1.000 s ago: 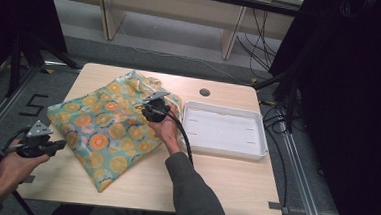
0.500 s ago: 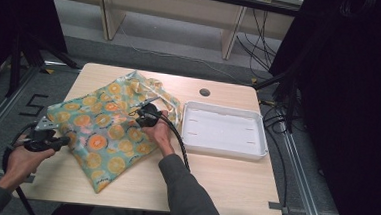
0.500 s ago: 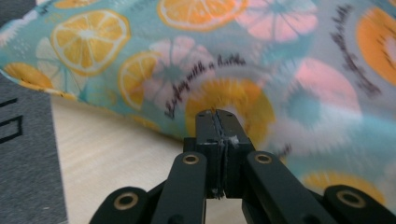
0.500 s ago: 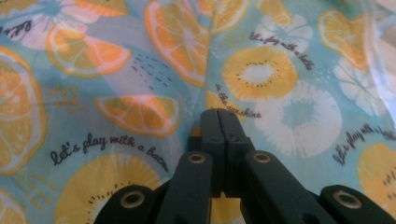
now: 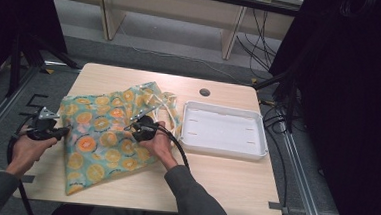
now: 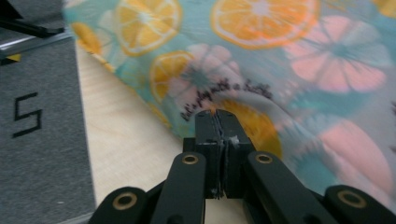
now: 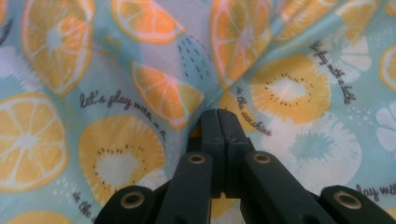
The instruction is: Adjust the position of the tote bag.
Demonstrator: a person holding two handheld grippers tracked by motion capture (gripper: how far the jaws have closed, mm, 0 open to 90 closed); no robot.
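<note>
Fruit-print cloth lies rumpled on my bench, beside the white tray. Soft, light, likely slippery; best pinched at edges. Left claw and right claw are both closed, pinching nothing clearly.

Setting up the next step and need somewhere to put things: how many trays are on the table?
1. A white tray sits on the right half of the table, just right of the fruit-print cloth. The cloth could hide something small and flat, though nothing tray-shaped bulges under it.
</note>
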